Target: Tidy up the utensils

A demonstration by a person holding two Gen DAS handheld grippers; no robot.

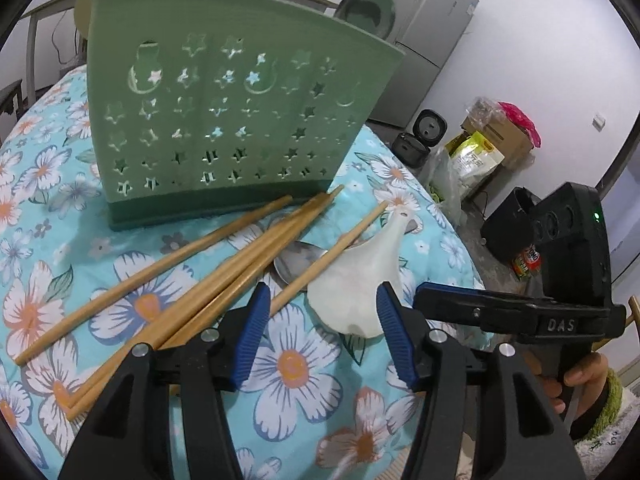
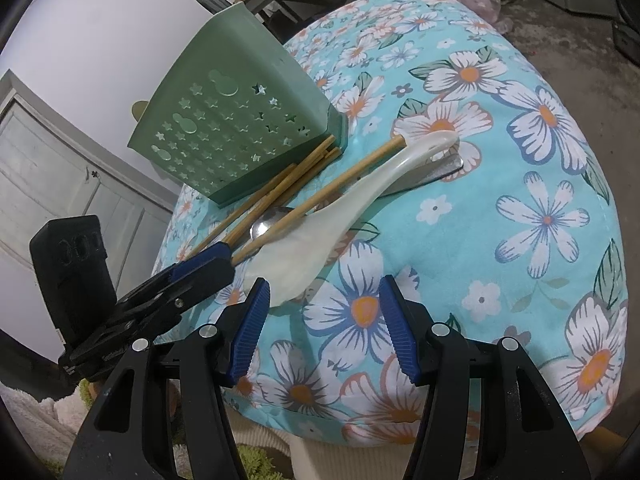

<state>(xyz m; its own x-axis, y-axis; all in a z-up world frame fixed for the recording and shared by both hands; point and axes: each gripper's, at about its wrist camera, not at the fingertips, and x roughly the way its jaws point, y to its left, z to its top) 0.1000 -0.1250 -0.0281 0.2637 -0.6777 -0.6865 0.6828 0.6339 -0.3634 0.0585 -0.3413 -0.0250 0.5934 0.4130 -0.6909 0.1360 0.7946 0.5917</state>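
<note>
Wooden chopsticks (image 1: 224, 264), a white ceramic spoon (image 1: 360, 276) and a metal spoon (image 1: 296, 264) lie heaped on the floral cloth (image 1: 292, 364) just in front of the green star-punched utensil holder (image 1: 224, 120). Nearer than the holder, the left gripper (image 1: 320, 320) stands with jaws apart around the white spoon's bowl and one chopstick end, pads not pressing. The right gripper (image 2: 322, 308) hovers beside it, jaws apart, empty.

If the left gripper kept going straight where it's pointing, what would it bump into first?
Probably the white spoon: its bowl lies just ahead of the open left gripper, with a chopstick beside it. Depth is hard to judge in this view.
</note>
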